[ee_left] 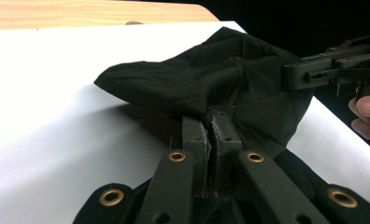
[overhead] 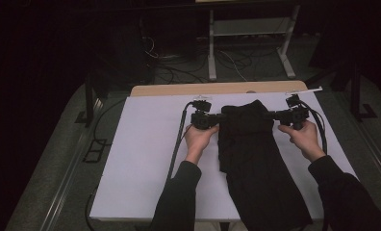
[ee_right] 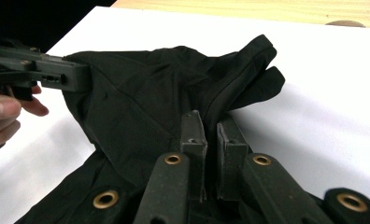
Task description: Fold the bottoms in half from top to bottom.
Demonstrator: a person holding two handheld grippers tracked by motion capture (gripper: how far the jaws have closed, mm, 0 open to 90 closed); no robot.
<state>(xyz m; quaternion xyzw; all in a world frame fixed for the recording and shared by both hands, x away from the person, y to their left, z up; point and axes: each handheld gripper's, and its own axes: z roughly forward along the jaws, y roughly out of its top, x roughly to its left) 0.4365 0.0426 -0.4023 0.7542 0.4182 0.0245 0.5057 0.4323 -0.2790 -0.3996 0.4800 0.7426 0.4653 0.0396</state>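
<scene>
Hand-held gripper jaws on both sides, left (overhead: pixel 221 117) and right (overhead: pixel 273 114), are being clamped onto a black garment (overhead: pixel 252 159) apparently lifted at its far end off the white tabletop (overhead: pixel 140 159); fabric folds are being revealed by gripper views.

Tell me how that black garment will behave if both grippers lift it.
The black garment is probably floppy: it folds and drapes where the left gripper and right gripper pinch it. Its long lower part would likely sag and trail off the white table.

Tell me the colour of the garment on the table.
Plain black garment, clearest in the right gripper view.
</scene>
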